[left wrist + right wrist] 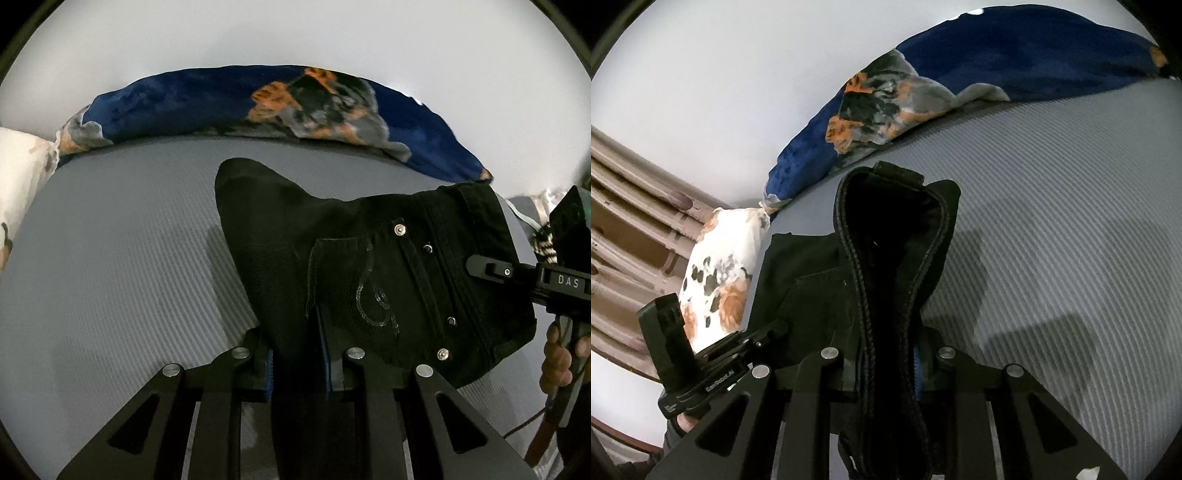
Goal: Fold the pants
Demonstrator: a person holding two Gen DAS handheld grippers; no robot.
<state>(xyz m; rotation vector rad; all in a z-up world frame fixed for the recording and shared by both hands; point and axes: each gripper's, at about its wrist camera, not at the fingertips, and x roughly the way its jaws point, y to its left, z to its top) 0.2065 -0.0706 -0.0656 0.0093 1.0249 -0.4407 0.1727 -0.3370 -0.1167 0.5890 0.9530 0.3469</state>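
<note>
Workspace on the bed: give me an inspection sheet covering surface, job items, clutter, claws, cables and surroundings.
Surface: grey ribbed bed cover, shadows of the rig fall on it.
Job's things: black pants, lifted off the cover, back pocket with sequin swirl and rivets facing the left camera.
Clutter: blue floral blanket bunched along the far edge; white floral pillow at the corner.
Grippers: left claw shut on the pants fabric; right claw shut on the waistband end.
Cables: a thin dark cable below the person's hand.
Surroundings: plain white wall; beige patterned curtain.
</note>
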